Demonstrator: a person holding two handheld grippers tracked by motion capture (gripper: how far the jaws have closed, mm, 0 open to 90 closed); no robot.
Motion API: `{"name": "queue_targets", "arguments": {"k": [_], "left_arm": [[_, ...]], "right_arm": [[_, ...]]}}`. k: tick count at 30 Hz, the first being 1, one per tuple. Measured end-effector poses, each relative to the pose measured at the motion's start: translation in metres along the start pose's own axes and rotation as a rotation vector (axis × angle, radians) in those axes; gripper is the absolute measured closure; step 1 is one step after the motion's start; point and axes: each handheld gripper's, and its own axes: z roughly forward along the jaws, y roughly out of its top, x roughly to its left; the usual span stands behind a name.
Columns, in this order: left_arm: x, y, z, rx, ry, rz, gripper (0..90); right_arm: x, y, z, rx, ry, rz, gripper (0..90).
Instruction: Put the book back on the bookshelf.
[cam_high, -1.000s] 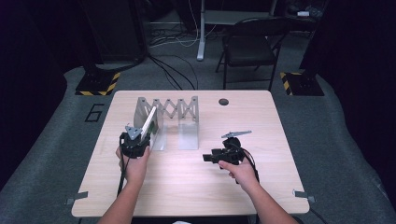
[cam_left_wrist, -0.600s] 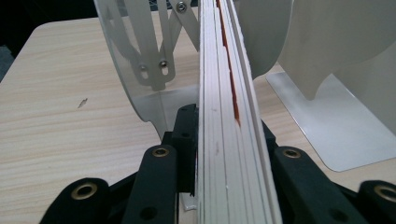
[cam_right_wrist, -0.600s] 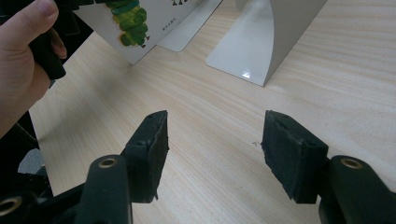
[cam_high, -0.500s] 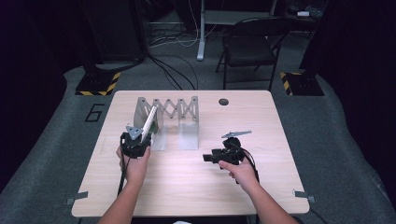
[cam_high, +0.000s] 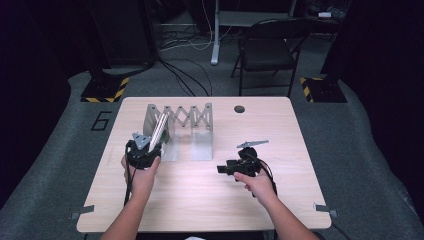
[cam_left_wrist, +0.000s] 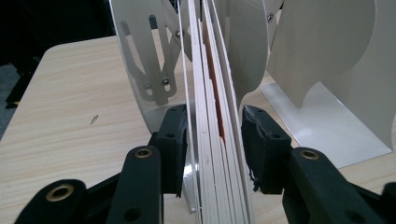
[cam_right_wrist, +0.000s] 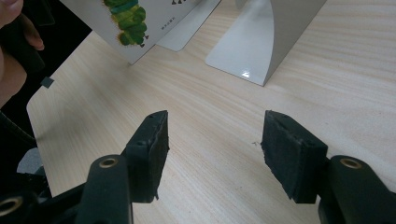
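Book (cam_left_wrist: 212, 121) stands between the left gripper (cam_left_wrist: 212, 140)'s pads, whose jaws have just been opening: a gap shows on each side, so the clamp looks released. It leans in the end slot of the metal rack (cam_high: 202, 127), at about ten o'clock on the table (cam_high: 210, 200). The right gripper (cam_right_wrist: 212, 149) hovers apart and empty at four o'clock. Shelving seems finished; next, the left should back off straight without nudging the book.

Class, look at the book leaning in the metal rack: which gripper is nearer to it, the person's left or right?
Left. The left gripper has its fingers either side of the book in the rack, just opening. The right gripper hovers open over bare table, well apart.
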Motion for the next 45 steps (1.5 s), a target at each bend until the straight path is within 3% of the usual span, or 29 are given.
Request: {"name": "queue_targets", "arguments": {"k": [9, 17, 20, 30, 45], "left_arm": [[0.003, 0.003, -0.009, -0.025, -0.004, -0.005, 57.9], [0.000, 0.010, -0.020, -0.041, -0.005, 0.016, 56.8], [0.001, 0.012, -0.024, -0.042, -0.009, 0.016, 56.5], [0.005, 0.012, -0.034, -0.028, -0.041, -0.005, 54.3], [0.005, 0.015, -0.051, -0.009, -0.106, 0.015, 51.8]], "right_arm": [[-0.002, 0.001, 0.000, 0.001, 0.000, 0.003, 41.2], [-0.003, 0.000, -0.002, -0.007, 0.002, -0.001, 41.2], [-0.003, 0.000, -0.003, -0.011, 0.002, 0.017, 41.1], [-0.001, 0.001, 0.001, -0.004, 0.003, 0.009, 41.1], [-0.002, 0.001, 0.001, -0.005, 0.000, 0.019, 41.1]]}}
